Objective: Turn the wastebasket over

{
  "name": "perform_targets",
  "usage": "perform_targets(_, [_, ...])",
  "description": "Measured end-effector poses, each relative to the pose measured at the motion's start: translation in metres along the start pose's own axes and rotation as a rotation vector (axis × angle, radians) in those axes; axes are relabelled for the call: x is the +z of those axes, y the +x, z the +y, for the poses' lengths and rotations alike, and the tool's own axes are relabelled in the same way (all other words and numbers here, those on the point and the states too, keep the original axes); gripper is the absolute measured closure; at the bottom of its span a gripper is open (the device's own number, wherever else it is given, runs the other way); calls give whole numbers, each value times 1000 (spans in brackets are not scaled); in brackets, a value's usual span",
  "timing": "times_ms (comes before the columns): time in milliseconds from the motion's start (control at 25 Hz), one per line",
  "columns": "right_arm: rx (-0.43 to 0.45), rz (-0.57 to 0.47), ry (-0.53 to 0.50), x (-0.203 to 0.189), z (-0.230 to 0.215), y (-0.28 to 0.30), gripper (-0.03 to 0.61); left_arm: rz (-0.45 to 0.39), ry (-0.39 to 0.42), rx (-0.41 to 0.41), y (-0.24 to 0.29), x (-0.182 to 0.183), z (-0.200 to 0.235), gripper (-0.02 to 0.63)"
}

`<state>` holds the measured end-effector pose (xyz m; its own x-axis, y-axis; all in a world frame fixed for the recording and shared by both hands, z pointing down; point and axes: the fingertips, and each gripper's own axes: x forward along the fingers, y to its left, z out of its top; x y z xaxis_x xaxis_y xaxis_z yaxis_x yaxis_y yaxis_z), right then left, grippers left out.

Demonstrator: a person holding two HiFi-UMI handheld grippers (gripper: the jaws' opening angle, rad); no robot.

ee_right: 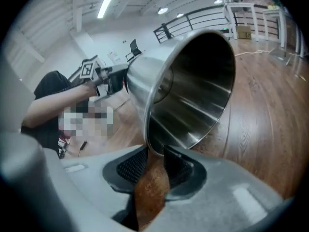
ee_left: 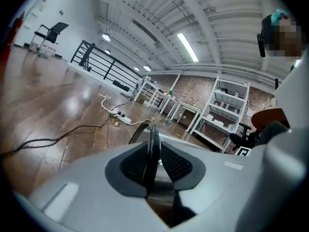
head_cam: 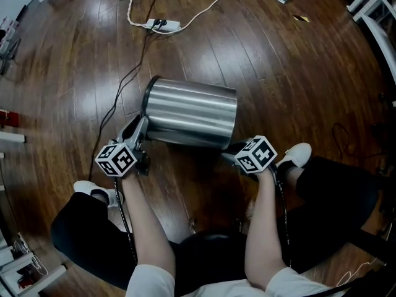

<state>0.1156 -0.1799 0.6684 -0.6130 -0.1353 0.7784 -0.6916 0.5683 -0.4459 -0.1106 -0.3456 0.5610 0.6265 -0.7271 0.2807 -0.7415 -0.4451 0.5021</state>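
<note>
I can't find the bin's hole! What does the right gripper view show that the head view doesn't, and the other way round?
Only the right gripper view: the wastebasket's shiny inside, seen through its open end, plus a railing and ceiling lights. Only the head view: the person's white shoes and right forearm. Both: the wastebasket lying sideways on the wood floor, with the left tool at its far end.
</note>
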Motion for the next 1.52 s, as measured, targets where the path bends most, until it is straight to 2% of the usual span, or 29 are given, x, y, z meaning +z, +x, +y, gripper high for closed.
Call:
perform_targets(80, [-9,-33,-21,16,-1,-12,485,-19,-22,-16,1,0,-1,522])
perform_targets(160, [-36,-33,-64,31,-1,-21,500,-24,-21,-16,2,1,-2,529])
perform_targets(200, [-54,-16,-77,35,-2,-23,520,-14,-10,-10,3,2,-3,531])
perform_targets(280, [-71,22,-74,36,-3,-25,512,25,15,0,5,1,-6,534])
perform_targets(400, [-19,99,-108,25,4,-14,517,58,44,-28,4,3,-16,537])
perform_targets(480, [-13,159,-150,15,9,1,537,66,100,-59,2,11,-30,532])
perform_targets(520, [-41,145,-130,14,6,8,537,78,147,-71,3,17,-39,531])
perform_targets(640, [-100,7,18,21,-8,23,511,131,299,-124,2,39,-75,534])
perform_targets(760, [-68,-100,146,24,-18,41,491,189,431,-150,0,46,-112,535])
perform_targets(880, [-32,-202,297,27,-26,70,473,277,569,-169,-4,37,-139,537])
perform_targets(1000, [-21,-319,474,29,-27,95,459,371,757,-199,4,24,-166,538])
perform_targets(1080, [-39,-388,604,21,-30,101,427,383,826,-268,18,12,-194,537])
perform_targets(1160, [-31,-434,742,7,-27,107,391,389,853,-368,31,-9,-228,539])
perform_targets(1240, [-17,-447,848,-8,-16,114,376,450,925,-441,39,-39,-256,543])
perform_targets(1360, [-23,-431,893,-22,4,117,374,604,1085,-495,45,-91,-270,540])
perform_targets(1400, [-27,-423,889,-27,8,119,374,604,1092,-493,48,-97,-267,535])
perform_targets(1520, [-26,-436,877,-29,18,124,374,512,1052,-474,52,-91,-254,512])
